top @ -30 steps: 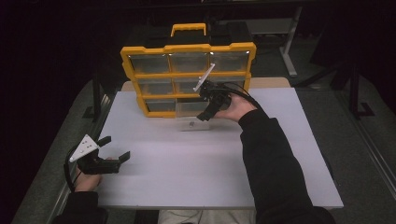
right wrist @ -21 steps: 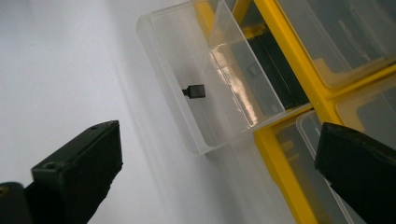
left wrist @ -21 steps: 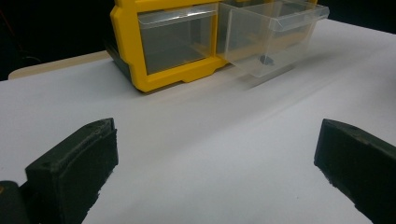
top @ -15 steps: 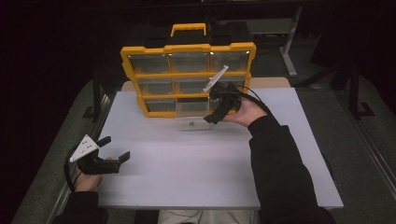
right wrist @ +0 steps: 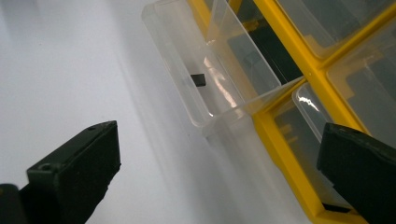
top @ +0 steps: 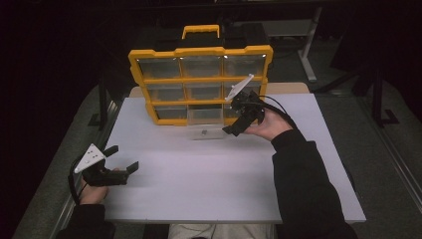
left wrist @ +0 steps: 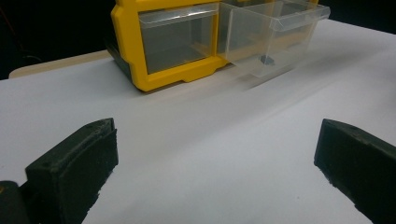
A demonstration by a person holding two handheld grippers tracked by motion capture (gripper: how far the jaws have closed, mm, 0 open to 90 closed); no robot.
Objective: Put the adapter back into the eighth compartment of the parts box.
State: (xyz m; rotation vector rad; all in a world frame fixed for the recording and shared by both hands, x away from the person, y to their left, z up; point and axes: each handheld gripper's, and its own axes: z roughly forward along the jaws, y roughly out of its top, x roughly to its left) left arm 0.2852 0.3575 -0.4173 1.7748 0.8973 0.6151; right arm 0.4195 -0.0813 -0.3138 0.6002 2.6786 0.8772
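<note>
While the person's left hand rests near the desk's near-left corner, the left gripper [top: 122, 158] lies low over the white desk [top: 209, 184] w/ jaws spread wide, nothing btwn them; the left gripper view shows bare desk btwn its two black pads. Farther in, approx at the desk's middle toward the far edge, a clear plastic drawer [top: 205, 130] sits pulled out of the bottom row, middle slot, of the yellow organizer [top: 201, 52], resting on the desk in front of it. A small dark part [right wrist: 199, 79] lies on the drawer's floor. Just right of the drawer, the right gripper [top: 233, 130] hovers, held from the right side, its jaws having just been opening and now spread wide w/ nothing pinched; in the right gripper view the drawer's front corner and the organizer's yellow frame sit ahead of the jaws, not touched by the pads. The organizer stands upright at the desk's far edge, 3x3 clear-fronted compartments, yellow handle [top: 200, 31] on top.
</note>
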